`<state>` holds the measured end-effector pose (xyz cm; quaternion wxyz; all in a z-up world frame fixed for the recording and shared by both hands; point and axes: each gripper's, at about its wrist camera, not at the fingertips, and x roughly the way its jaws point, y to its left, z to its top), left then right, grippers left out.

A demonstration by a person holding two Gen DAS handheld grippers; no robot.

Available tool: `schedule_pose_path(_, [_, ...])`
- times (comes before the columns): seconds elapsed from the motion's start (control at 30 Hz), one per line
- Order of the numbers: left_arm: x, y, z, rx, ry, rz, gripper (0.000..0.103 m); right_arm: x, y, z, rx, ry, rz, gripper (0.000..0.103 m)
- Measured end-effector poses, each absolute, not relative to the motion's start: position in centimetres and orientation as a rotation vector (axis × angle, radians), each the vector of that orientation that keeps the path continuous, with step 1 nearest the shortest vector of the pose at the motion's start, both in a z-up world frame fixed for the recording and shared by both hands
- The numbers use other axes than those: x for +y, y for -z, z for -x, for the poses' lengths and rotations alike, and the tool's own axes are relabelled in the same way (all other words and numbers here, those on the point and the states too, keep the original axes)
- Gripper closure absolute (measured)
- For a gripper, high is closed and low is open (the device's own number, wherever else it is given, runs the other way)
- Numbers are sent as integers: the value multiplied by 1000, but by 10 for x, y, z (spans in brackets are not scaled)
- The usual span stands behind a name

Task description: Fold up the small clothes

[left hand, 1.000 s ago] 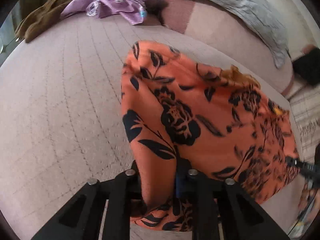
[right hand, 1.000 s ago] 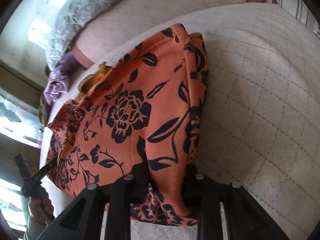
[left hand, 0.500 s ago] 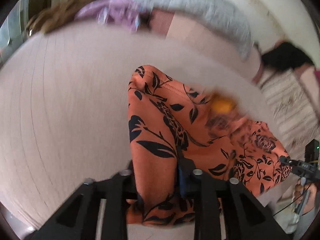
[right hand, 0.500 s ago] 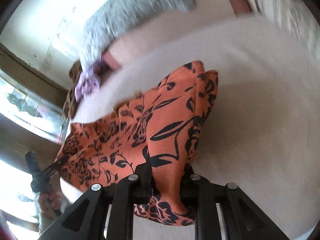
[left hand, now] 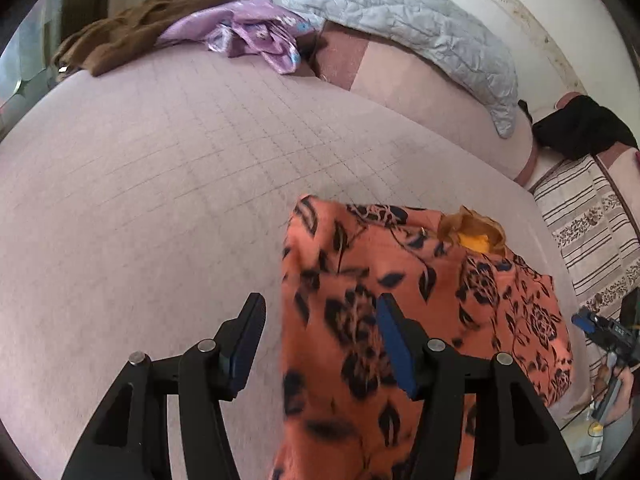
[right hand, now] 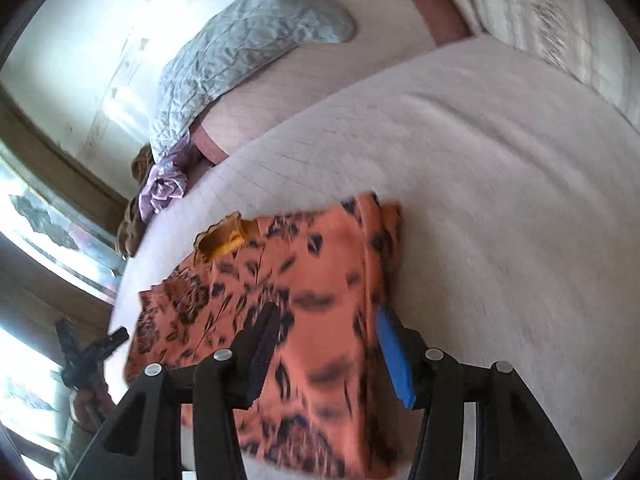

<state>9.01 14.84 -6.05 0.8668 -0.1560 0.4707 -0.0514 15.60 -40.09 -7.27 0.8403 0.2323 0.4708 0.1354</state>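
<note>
Both the left gripper (left hand: 320, 340) and right gripper (right hand: 326, 346) have jaws apart, the orange floral garment (left hand: 420, 300) lies on the bed (left hand: 160, 180), so looks like one fold's laid and next needs a fresh edge grab.

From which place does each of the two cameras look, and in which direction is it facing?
Left wrist view: sits on the left gripper, looking forward over the bed toward the grey pillow; its two open fingers show, with the orange floral garment passing between them.
Right wrist view: sits on the right gripper, looking across the same bed toward the window side; its open fingers frame the garment.
Shared: garment, bed, pillow, purple cloth; each view also shows the other gripper at its edge.
</note>
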Motion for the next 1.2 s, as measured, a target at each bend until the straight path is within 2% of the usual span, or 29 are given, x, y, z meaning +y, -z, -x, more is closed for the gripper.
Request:
schedule_pose_path(0.37, [133, 93, -135, 1037, 98, 289, 45, -370, 106, -228, 1062, -183, -239, 51])
schedule_pose_path(0.63, [134, 90, -135, 1020, 110, 291, 45, -378, 94, -230, 1001, -174, -267, 51])
schedule_pose_path(0.73, [134, 93, -141, 1037, 110, 295, 46, -376, 105, -240, 1055, -187, -256, 52])
schedule_pose_path(0.77, [134, 93, -143, 1042, 109, 289, 58, -373, 108, -241, 1068, -199, -254, 67])
schedule_pose_path(0.8, [133, 94, -145, 1050, 103, 277, 69, -370, 110, -242, 1080, -202, -249, 74])
schedule_pose_path(0.83, [133, 95, -148, 1067, 87, 261, 87, -369, 110, -243, 1085, -192, -243, 77])
schedule_pose_path(0.87, [133, 94, -149, 1065, 88, 264, 91, -368, 109, -242, 1089, -190, -239, 84])
schedule_pose_path(0.93, [132, 87, -147, 1037, 96, 258, 97, -366, 106, -242, 1094, -183, -225, 90])
schedule_pose_path(1.0, [129, 68, -140, 973, 100, 227, 97, -364, 96, -241, 1082, -181, -204, 96])
schedule_pose_path(1.2, [117, 24, -145, 832, 141, 173, 97, -369, 46, -226, 943, -155, -183, 97])
